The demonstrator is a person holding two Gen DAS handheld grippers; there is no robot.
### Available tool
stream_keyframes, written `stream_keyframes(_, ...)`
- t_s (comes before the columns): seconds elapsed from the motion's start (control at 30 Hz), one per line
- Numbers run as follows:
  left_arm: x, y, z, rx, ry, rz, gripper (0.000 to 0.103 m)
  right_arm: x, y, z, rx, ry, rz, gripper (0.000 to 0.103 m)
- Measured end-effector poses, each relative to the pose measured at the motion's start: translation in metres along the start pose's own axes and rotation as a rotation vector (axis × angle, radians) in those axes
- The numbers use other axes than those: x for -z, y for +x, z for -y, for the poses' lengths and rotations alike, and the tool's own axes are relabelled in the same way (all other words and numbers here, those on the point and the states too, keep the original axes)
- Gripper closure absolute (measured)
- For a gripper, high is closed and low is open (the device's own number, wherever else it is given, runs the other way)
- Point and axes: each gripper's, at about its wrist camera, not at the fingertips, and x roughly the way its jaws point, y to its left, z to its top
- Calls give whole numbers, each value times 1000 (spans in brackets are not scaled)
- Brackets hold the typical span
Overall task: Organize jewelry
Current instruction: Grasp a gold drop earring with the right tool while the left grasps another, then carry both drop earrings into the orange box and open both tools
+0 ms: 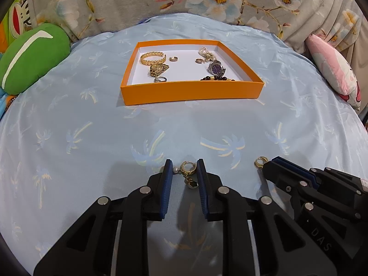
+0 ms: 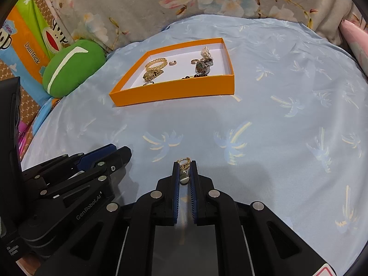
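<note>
- Pale blue palm-print bedsheet [image 1: 92, 126] covers the bed, with an orange box [image 1: 191, 92] lying well ahead of both tools, already holding watches, a bangle and rings
- I have the left gripper [image 1: 185, 172] drawn in around a gold hoop earring [image 1: 187, 169] with a pearl; its fingers [image 1: 169, 172] look just short of pinching, so I call that grip unsettled
- I see the right gripper [image 2: 184, 172] clamped on a second gold earring [image 2: 183, 164]
- Step in hand, as I judge it: picking up the pair of earrings. Next I need a firm left pinch, then a lift and carry of both over the box wall
</note>
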Motion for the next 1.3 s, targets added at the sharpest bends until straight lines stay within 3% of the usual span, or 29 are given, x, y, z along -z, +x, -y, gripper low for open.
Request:
stream_keyframes(0.3, -7, -15, -7, 48, -41, 17, 82, -5, -8, 5, -33, 32, 18, 95)
stream_keyframes(0.33, -9, -17, -8, 53, -46, 21, 82, -9, -10, 6, -40, 34, 24, 99)
stream_keyframes(0.53, -44, -25, -21, 67, -72, 66, 82, -45, -17, 2, -39, -3, 79, 99)
stream_keyframes(0.7, -85, -22, -31, 31, -71, 120, 82, -88, -11, -4, -49, -32, 125, 99)
stream_keyframes(0.97, -143, 12, -37, 27, -83, 140, 83, -144, 30, -13, -63, -53, 124, 99)
stream_keyframes(1.3, -160, 79, -36, 40, -102, 54, 82, -159, 92, -3, -51, -50, 50, 99)
